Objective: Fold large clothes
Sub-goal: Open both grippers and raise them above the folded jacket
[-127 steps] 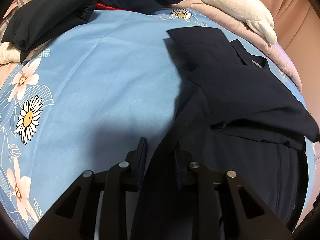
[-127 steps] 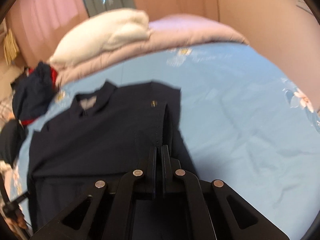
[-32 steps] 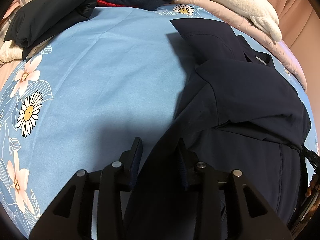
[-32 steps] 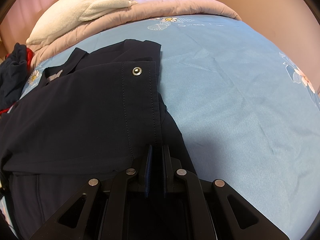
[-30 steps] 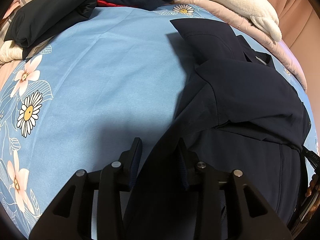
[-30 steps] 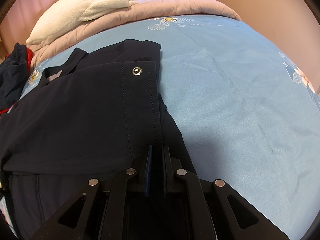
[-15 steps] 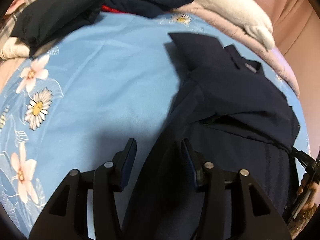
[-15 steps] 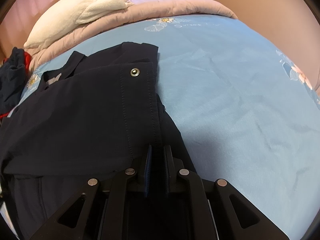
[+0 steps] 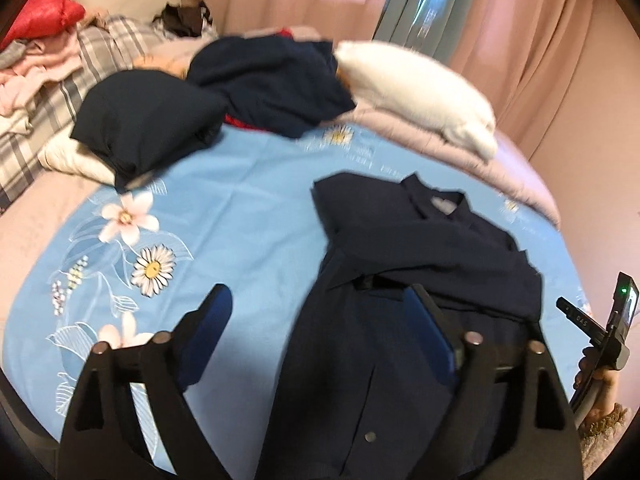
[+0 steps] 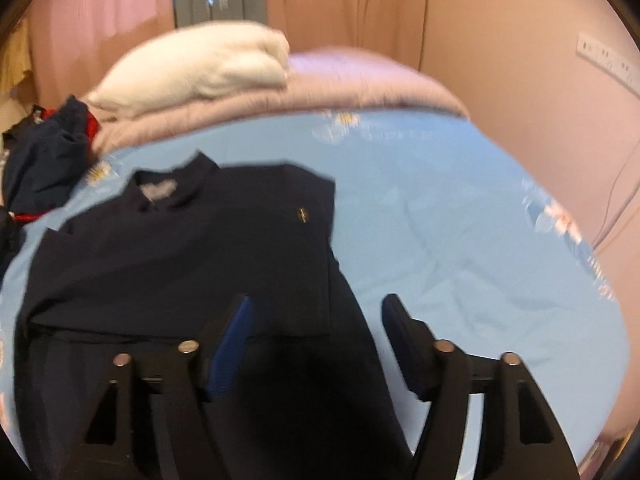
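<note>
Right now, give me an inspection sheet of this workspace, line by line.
Surface: blue flowered bedsheet, lying flat with light creases.
Job's things: dark navy jacket laid out collar away from the cameras, both sleeves folded across the body.
Clutter: pile of dark clothes at the far left of the bed; white pillow on a pink quilt; plaid bedding further left.
Grippers: left hand-held gripper open, above the jacket's left edge; right hand-held gripper open, above its right edge; neither grips cloth.
Cables: thin wire down the right wall.
Surroundings: pink curtains; wall socket strip.
</note>
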A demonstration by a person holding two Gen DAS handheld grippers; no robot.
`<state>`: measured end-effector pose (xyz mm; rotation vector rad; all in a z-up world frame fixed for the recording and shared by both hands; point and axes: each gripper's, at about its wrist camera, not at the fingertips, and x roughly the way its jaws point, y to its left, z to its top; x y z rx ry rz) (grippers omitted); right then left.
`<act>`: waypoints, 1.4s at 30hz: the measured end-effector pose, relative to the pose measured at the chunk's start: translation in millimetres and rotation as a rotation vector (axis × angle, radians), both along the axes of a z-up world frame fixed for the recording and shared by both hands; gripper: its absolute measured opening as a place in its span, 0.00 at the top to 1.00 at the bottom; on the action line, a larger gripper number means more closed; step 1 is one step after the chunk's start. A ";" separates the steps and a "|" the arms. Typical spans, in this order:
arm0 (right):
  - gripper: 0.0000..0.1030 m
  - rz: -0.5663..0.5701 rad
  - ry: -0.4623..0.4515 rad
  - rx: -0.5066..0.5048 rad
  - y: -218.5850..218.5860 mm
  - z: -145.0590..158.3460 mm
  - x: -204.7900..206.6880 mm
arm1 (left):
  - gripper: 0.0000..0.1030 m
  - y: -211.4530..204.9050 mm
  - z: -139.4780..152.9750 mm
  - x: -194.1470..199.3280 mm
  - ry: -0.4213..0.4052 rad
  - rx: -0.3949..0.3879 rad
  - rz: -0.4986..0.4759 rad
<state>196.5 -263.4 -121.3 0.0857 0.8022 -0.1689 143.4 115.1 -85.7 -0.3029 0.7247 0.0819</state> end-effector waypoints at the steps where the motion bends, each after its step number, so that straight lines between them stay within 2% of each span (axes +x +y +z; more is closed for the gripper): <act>1: 0.28 0.008 -0.019 -0.007 2.9 7.8 -5.2 | 0.10 0.3 7.7 -8.3 -0.013 0.009 -0.001; 4: 0.16 0.025 -0.085 -0.026 8.8 32.5 -24.3 | 0.04 3.4 27.1 -32.1 -0.056 0.034 0.013; 9: 0.14 0.049 -0.175 -0.045 16.9 66.3 -44.4 | 0.01 14.5 52.7 -71.9 -0.122 0.026 0.031; 13: 0.08 0.065 -0.241 -0.037 21.1 89.8 -67.6 | 0.01 15.2 67.2 -104.9 -0.169 0.038 0.041; 19: 0.07 0.075 -0.322 -0.030 24.2 111.0 -100.4 | 0.00 16.1 79.6 -153.5 -0.222 0.026 0.060; 26: 0.06 0.093 -0.388 -0.036 25.6 120.2 -138.7 | 0.00 11.4 89.9 -204.3 -0.285 0.018 0.074; 32: 0.06 0.106 -0.428 -0.022 22.6 125.5 -167.0 | 0.00 7.3 87.6 -221.3 -0.271 -0.035 0.075; 35: 0.06 0.117 -0.452 -0.021 22.2 126.7 -179.6 | 0.00 -2.1 76.8 -220.5 -0.219 -0.004 0.082; 37: 0.06 0.127 -0.459 -0.018 21.4 126.3 -187.0 | 0.00 -8.0 71.1 -221.6 -0.201 -0.011 0.061; 39: 0.05 0.137 -0.462 -0.024 21.1 125.5 -191.2 | 0.00 -12.1 69.0 -225.0 -0.214 -0.032 0.030; 42: 0.05 0.138 -0.476 -0.037 20.1 123.0 -201.0 | 0.00 -20.5 63.8 -228.2 -0.221 -0.004 0.036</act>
